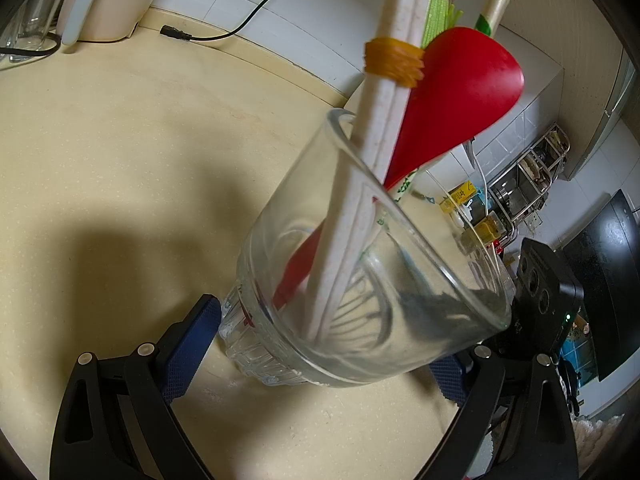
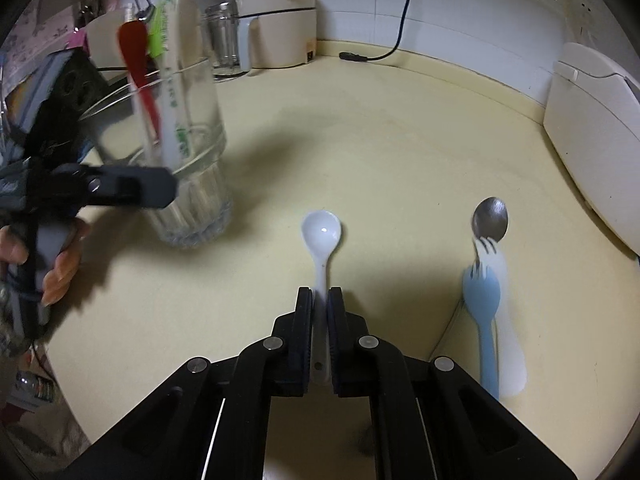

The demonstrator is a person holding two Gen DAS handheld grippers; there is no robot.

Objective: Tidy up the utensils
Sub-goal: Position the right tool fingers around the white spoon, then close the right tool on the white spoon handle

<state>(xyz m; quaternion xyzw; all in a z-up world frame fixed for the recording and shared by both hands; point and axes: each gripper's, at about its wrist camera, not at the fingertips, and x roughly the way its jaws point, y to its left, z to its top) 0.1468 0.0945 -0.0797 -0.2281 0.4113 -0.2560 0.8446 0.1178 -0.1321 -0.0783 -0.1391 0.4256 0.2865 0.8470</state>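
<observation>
A clear glass cup (image 1: 360, 280) stands on the cream counter between the blue pads of my left gripper (image 1: 320, 344), which is shut on its base. In it lean a red spoon (image 1: 460, 96), white chopsticks (image 1: 384, 120) bound by a yellow rubber band, and a wrapped pair. From the right wrist view the same glass cup (image 2: 188, 184) is at the left, with a person's hand under the left gripper. My right gripper (image 2: 320, 300) is shut on the handle of a white ceramic spoon (image 2: 322, 232) lying on the counter. To the right lie a metal spoon (image 2: 490, 220), a white fork (image 2: 506, 320) and a blue fork (image 2: 482, 292).
A cream appliance (image 2: 280, 28) and a glass jar (image 2: 224, 36) stand at the back wall, with a black cable plug (image 2: 352, 56) on the counter. A white appliance (image 2: 592, 148) is at the right. The counter's front edge (image 2: 444, 340) runs beside the forks.
</observation>
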